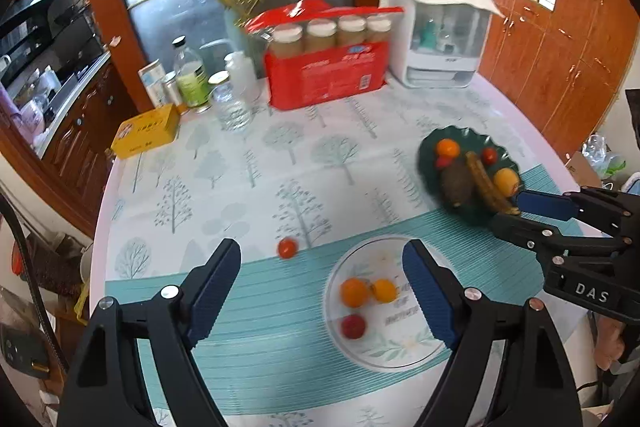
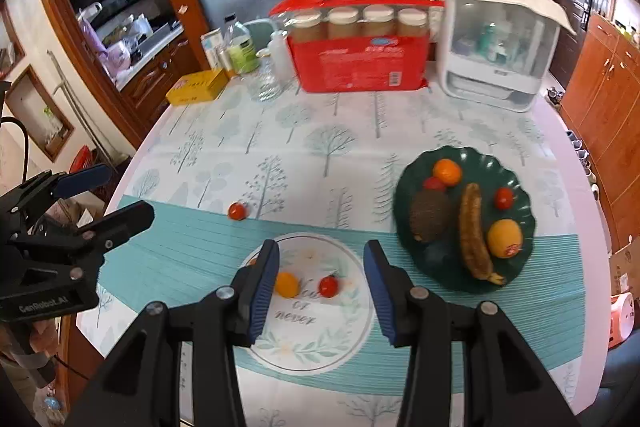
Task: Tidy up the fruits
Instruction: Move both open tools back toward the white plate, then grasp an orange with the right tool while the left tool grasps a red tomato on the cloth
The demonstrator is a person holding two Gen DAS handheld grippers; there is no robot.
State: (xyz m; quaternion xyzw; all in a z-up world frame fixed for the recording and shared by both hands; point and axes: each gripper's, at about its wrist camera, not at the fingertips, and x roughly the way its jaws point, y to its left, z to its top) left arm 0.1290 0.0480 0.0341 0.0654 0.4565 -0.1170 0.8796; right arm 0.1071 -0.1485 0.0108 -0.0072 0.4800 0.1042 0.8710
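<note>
Tree-patterned cloth covers the kitchen table [image 2: 320, 147] beneath my two tongs, both held above it with jaws apart and nothing between them. Below my right tongs [image 2: 320, 283] sits the white plate [image 2: 320, 355] with small fruits; the green plate [image 2: 464, 283] of fruit lies to their right. One stray tomato [image 1: 287, 247] rests ahead of my left tongs [image 1: 320, 291].
</note>
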